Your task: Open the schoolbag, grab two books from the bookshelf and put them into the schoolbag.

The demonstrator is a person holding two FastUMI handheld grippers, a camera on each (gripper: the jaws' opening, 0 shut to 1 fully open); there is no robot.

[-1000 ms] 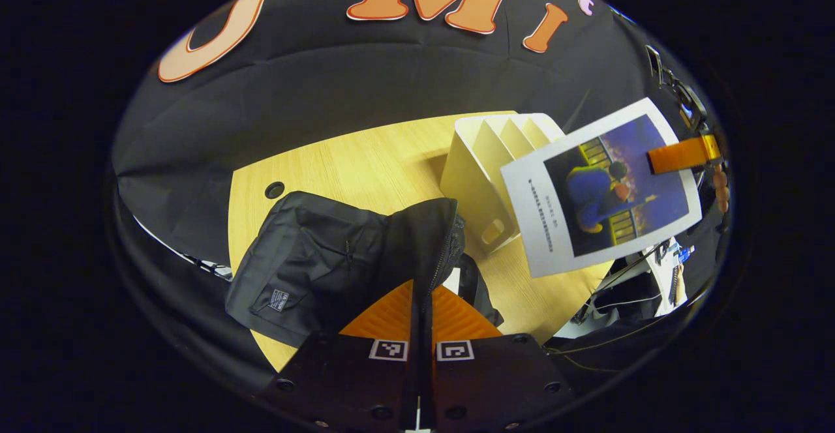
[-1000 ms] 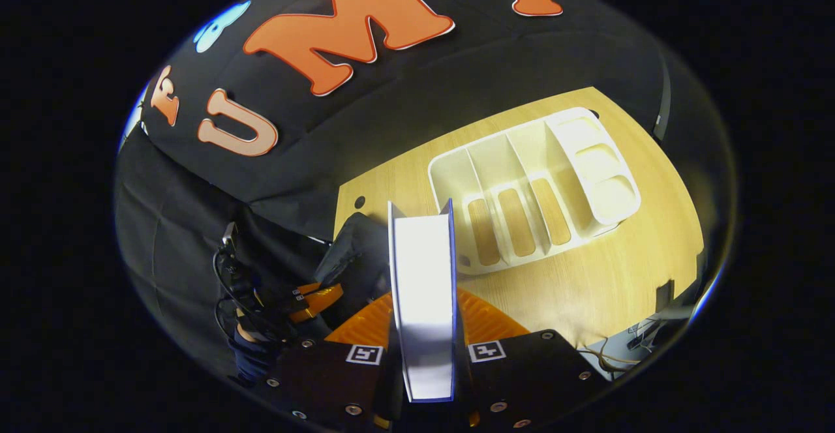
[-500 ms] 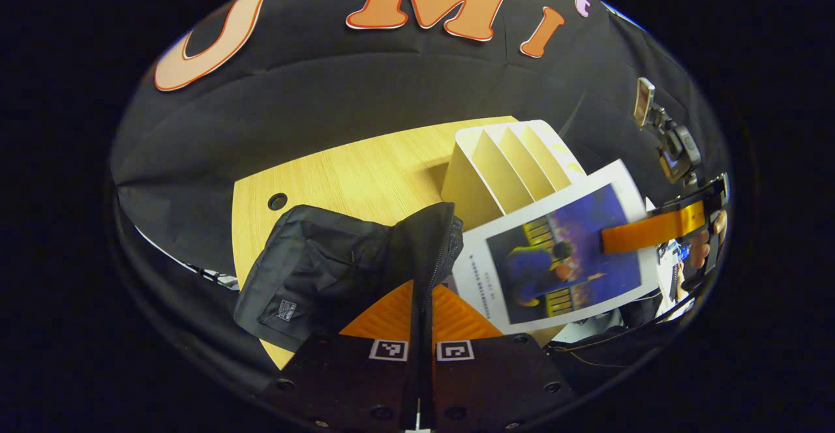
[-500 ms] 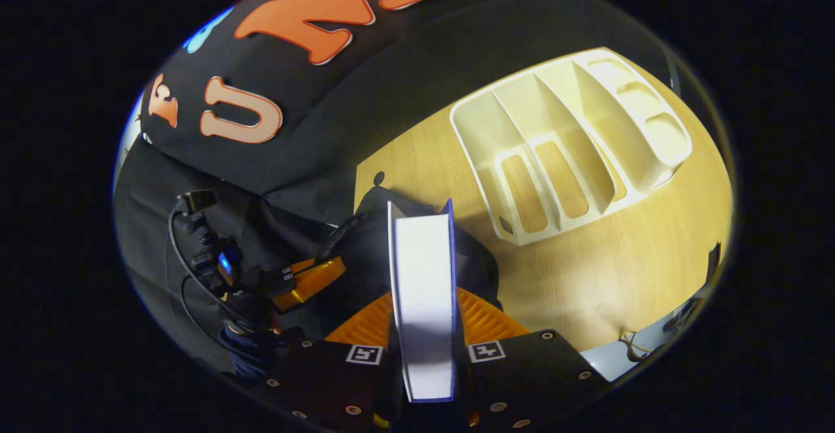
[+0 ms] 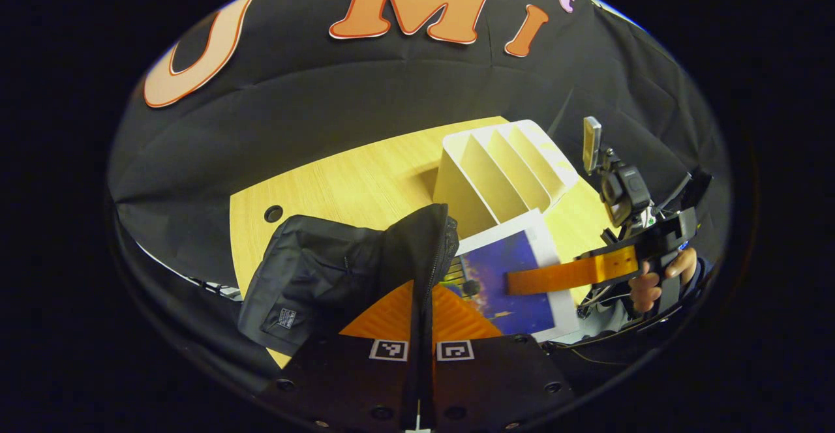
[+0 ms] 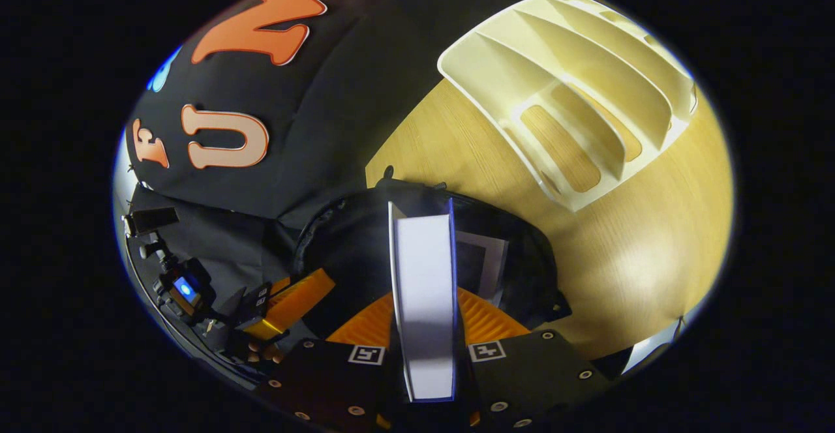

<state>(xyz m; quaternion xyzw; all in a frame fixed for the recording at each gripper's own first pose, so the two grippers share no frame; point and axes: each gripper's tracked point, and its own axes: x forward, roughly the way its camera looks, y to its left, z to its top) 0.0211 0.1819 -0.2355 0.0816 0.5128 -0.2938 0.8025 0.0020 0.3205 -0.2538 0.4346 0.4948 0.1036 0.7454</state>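
left gripper (image 5: 421,302) clamped on the schoolbag (image 5: 339,270) rim – right gripper (image 6: 424,319) clamped on a book (image 6: 424,289), its far edge inside the bag mouth – bookshelf (image 6: 574,100) beyond its fingers

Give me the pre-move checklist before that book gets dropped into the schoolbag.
1. Right gripper clamped on the book: ok, both fingers press its covers.
2. Left gripper pinching the schoolbag rim by the zipper: ok.
3. Bag mouth open: ok, the right gripper view looks into its dark interior.
4. Book's leading edge inside the mouth: ok, it sits between the rims.
5. Room beside the book already inside: cannot tell.
6. Bookshelf emptied of books: ok, every slot that shows is bare.
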